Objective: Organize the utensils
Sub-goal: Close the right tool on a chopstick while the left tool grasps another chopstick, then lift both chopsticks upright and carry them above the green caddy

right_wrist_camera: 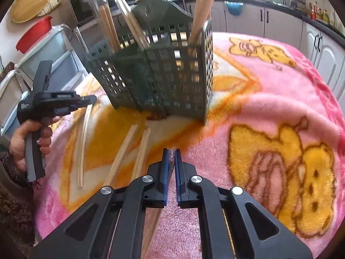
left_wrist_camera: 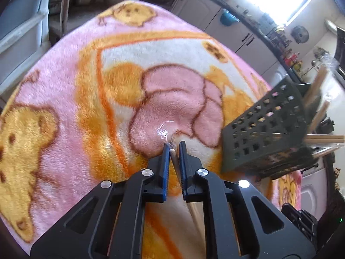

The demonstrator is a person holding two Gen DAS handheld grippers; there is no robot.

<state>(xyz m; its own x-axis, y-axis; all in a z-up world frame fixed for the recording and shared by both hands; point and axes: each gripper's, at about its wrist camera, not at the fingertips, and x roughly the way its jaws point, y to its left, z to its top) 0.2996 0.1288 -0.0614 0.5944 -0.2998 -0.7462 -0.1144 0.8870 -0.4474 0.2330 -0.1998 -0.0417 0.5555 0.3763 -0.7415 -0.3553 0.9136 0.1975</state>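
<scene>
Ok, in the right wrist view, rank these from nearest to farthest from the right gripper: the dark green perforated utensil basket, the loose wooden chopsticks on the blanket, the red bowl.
1. Loose wooden chopsticks, on the blanket just left of the right gripper.
2. Dark green perforated utensil basket, straight ahead.
3. Red bowl, far upper left, off the table.

**Hidden and cut-off parts**

The wrapped chopsticks (left_wrist_camera: 175, 159) in the left gripper (left_wrist_camera: 174, 145) pass under its body, the far end hidden. The caddy (right_wrist_camera: 163, 73) looks blurred, and its tallest sticks (right_wrist_camera: 204, 4) are cut by the top edge
</scene>
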